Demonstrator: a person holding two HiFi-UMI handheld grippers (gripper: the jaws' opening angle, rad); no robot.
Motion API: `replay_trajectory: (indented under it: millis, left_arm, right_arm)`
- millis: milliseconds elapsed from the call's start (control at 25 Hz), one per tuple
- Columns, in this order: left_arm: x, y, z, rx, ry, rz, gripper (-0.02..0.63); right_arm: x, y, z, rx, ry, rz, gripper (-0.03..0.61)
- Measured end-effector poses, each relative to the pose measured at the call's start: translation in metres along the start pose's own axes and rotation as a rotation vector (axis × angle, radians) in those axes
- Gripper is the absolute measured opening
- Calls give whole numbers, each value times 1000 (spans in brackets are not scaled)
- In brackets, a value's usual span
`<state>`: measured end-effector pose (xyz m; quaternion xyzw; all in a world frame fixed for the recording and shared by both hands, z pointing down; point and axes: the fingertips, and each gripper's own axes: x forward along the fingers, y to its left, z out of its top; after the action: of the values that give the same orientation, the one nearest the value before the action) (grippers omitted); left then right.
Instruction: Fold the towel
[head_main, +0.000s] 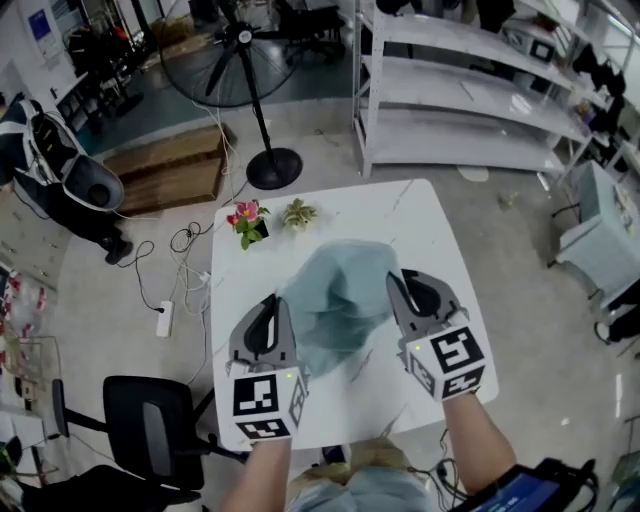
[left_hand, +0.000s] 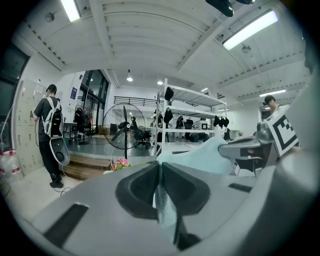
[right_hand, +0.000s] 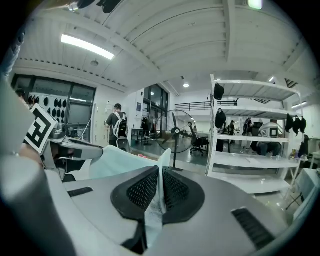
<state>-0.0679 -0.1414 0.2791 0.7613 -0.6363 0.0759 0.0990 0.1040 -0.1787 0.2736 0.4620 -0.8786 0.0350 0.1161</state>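
Note:
A pale teal towel (head_main: 340, 295) hangs bunched above the white table (head_main: 430, 215), lifted at its near edge by both grippers. My left gripper (head_main: 272, 300) is shut on the towel's left corner; in the left gripper view the cloth (left_hand: 165, 205) is pinched between the dark pads. My right gripper (head_main: 400, 283) is shut on the right corner, and the right gripper view shows a strip of towel (right_hand: 159, 195) clamped between the meshed pads. Each gripper view also shows the other gripper beyond the raised cloth.
A small pink flower pot (head_main: 247, 222) and a small green plant (head_main: 298, 214) stand at the table's far left edge. A floor fan (head_main: 245, 60) and white shelving (head_main: 470, 90) are beyond the table. A black chair (head_main: 150, 430) sits at the near left.

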Motion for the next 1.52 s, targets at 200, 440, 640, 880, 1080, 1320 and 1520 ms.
replay_trajectory:
  millis: [200, 440, 640, 880, 1080, 1320, 1520]
  left_arm:
    - [-41, -26, 2, 9, -26, -52, 25]
    - [-97, -58, -6, 58, -45, -112, 25]
    - [-141, -76, -25, 54, -41, -121, 25]
    - [-189, -111, -56, 44, -27, -89, 25]
    - [-231, -147, -82, 34, -9, -50, 25]
    - [-266, -177, -109, 29, 13, -25, 25]
    - [-272, -193, -126, 31, 37, -16, 25]
  right_arm:
    - [-48, 15, 1, 10, -13, -27, 28]
    - [-106, 37, -7, -3, -22, -55, 28]
    - [-149, 53, -25, 11, -22, -48, 28]
    - [-204, 73, -55, 27, -30, 9, 28]
    - [-257, 78, -77, 20, -15, 60, 28]
    - [-303, 79, -106, 16, 9, 80, 29]
    - [-315, 80, -124, 15, 32, 102, 29]
